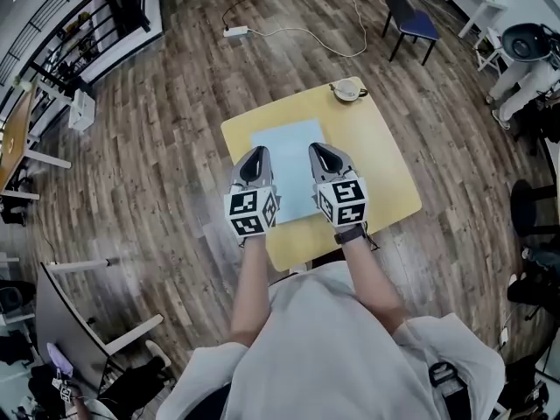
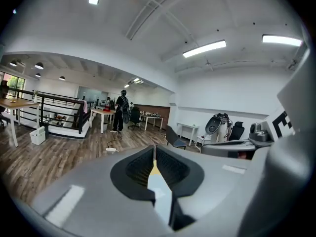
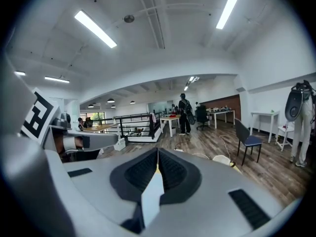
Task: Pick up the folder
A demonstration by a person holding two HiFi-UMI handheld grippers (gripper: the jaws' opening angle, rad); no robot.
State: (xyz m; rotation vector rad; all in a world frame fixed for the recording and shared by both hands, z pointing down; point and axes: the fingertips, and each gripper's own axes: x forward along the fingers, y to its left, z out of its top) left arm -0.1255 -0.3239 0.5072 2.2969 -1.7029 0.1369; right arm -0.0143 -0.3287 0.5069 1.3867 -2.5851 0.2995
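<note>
Holding the left tongs (image 1: 256, 156) and right tongs (image 1: 325, 152) over the near half of the pale blue folder (image 1: 293, 160), I see both pairs pressed together with nothing between them. The folder lies flat in the middle of the yellow table (image 1: 376, 164). I judge a thin flat sheet needs an edge: spread one pair, come in low, slip one jaw underneath, then pinch.

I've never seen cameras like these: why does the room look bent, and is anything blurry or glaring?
Head view: wide lens bows the wood floor around the yellow table; even light. Left gripper view: ceiling lamps glare white, the close left tool looks soft. Right gripper view: dark rounded corners.
</note>
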